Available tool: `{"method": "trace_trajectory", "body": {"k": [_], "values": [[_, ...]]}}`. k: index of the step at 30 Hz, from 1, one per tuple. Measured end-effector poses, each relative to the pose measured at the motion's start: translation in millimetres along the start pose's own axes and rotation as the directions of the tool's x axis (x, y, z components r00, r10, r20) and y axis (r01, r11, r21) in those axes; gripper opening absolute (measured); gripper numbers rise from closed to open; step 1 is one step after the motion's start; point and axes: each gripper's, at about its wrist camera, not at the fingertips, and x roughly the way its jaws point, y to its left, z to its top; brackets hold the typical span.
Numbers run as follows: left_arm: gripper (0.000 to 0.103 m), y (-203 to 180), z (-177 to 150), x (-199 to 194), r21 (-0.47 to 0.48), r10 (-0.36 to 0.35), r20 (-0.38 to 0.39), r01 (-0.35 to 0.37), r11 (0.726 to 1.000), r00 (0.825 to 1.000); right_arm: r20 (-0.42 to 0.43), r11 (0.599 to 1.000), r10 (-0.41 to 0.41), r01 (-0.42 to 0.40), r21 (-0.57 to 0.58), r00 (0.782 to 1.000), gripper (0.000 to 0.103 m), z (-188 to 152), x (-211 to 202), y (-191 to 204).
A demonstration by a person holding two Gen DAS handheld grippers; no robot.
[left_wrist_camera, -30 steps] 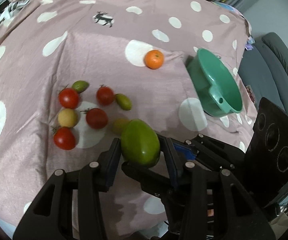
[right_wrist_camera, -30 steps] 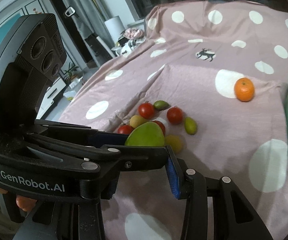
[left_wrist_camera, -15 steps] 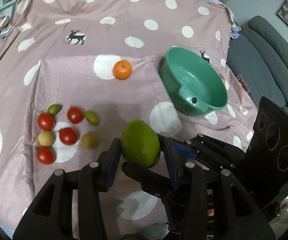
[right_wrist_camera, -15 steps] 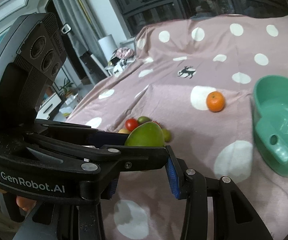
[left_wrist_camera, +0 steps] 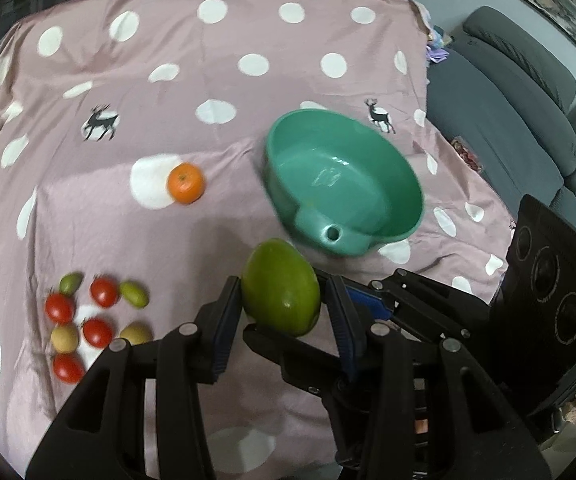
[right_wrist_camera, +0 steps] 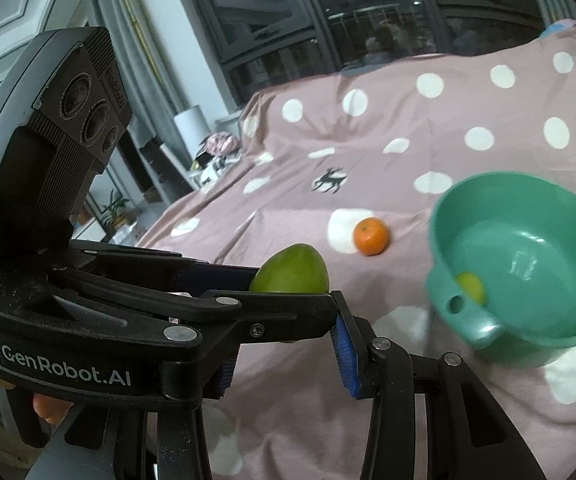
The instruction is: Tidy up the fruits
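Observation:
A large green mango (left_wrist_camera: 280, 286) hangs in the air above the pink dotted cloth (left_wrist_camera: 87, 208). My left gripper (left_wrist_camera: 283, 300) is shut on it, blue pads on either side. My right gripper (right_wrist_camera: 283, 356) comes in crosswise from the right and is shut on the same mango (right_wrist_camera: 290, 270); the left gripper's near finger crosses its jaws and hides most of that contact. The green bowl (left_wrist_camera: 408, 188) lies just beyond and right of the mango. In the right wrist view the bowl (right_wrist_camera: 568, 208) holds one small yellow-green fruit (right_wrist_camera: 470, 286).
An orange (left_wrist_camera: 185, 183) rests on the cloth left of the bowl. Several small red, green and yellow tomatoes (left_wrist_camera: 95, 330) sit clustered at the lower left. A grey sofa (left_wrist_camera: 528, 92) borders the cloth on the right. Shelves and a window stand beyond the far edge (right_wrist_camera: 207, 152).
Both grippers rose and carried the mango rightward toward the bowl. The tomato cluster slid to the lower left of view and the whole bowl came into sight. Neither grip changed.

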Motion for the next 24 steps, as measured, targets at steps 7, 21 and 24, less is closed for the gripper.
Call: {"method": "trace_trajectory", "body": {"k": [7,21,24], "values": [[0.041,-16.9,18.2,11.2,0.043,-0.025,0.002,0.025,0.999,1.0,0.038,0.999,-0.039,0.038,0.018,0.999,0.044,6.9,-11.8,-17.9],[0.042,-44.1,54.8,27.2,0.117,-0.083,0.01,0.082,0.99,0.996,0.109,0.992,-0.117,0.112,0.05,0.987,0.044,24.0,-33.5,-45.7],[0.042,-51.5,65.1,36.1,0.133,-0.103,0.002,0.102,0.986,0.995,0.114,0.989,-0.143,0.137,0.062,0.983,0.044,27.7,-37.2,-53.7]]}}
